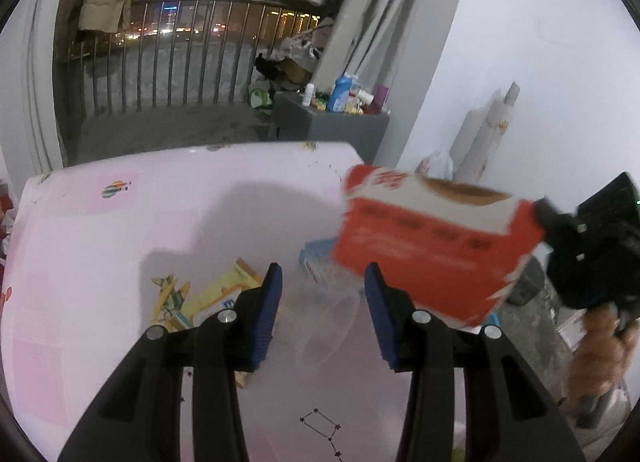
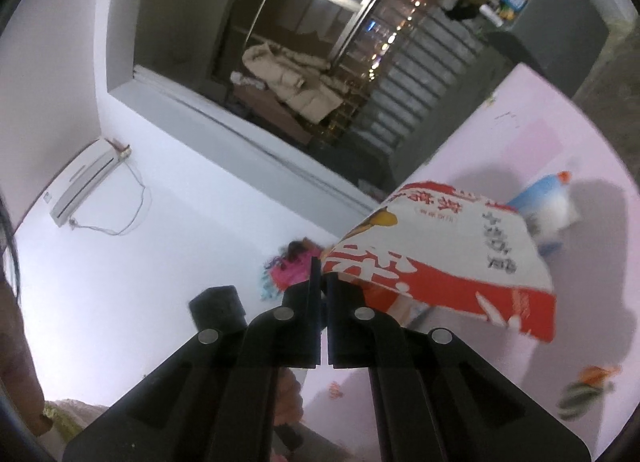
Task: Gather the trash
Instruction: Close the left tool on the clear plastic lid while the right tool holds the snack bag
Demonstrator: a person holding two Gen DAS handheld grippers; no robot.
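Red and white box: we see a red and white carton (image 2: 440,250) held above the pink table cover (image 1: 120,242), gripped at one corner by the right gripper (image 2: 320,262).
Right gripper fingers: we see the two jaws pressed together with only a thin slit between them, pinching the carton's edge or flap at their tips; the body of the box hangs to the right of the fingers in the right wrist view.
Left gripper fingers: the left gripper (image 1: 322,274) stands partly spread, its blue pads (image 1: 268,302) apart; through the gap we make out something clear and faint, perhaps plastic, but we cannot tell whether the pads press on it.
Box relative to left fingers: in the left wrist view the carton (image 1: 432,246) hovers up and to the right of the right-hand pad, partly behind it, blurred.
Containers: the carton's contents are hidden from us; a grey cabinet (image 1: 332,126) by the wall carries a blue bottle (image 1: 340,94) and other small items.
Other trash: yellow wrappers (image 1: 208,294) lie on the cover left of the left fingers; a blue and white packet (image 1: 316,262) lies beneath the carton.
Only in left wrist view: the right tool's black body (image 1: 592,246) and the hand (image 1: 604,350) holding it.
Only in right wrist view: an air conditioner (image 2: 80,182) on the white wall, and a pink toy (image 2: 292,266) beyond the fingertips.
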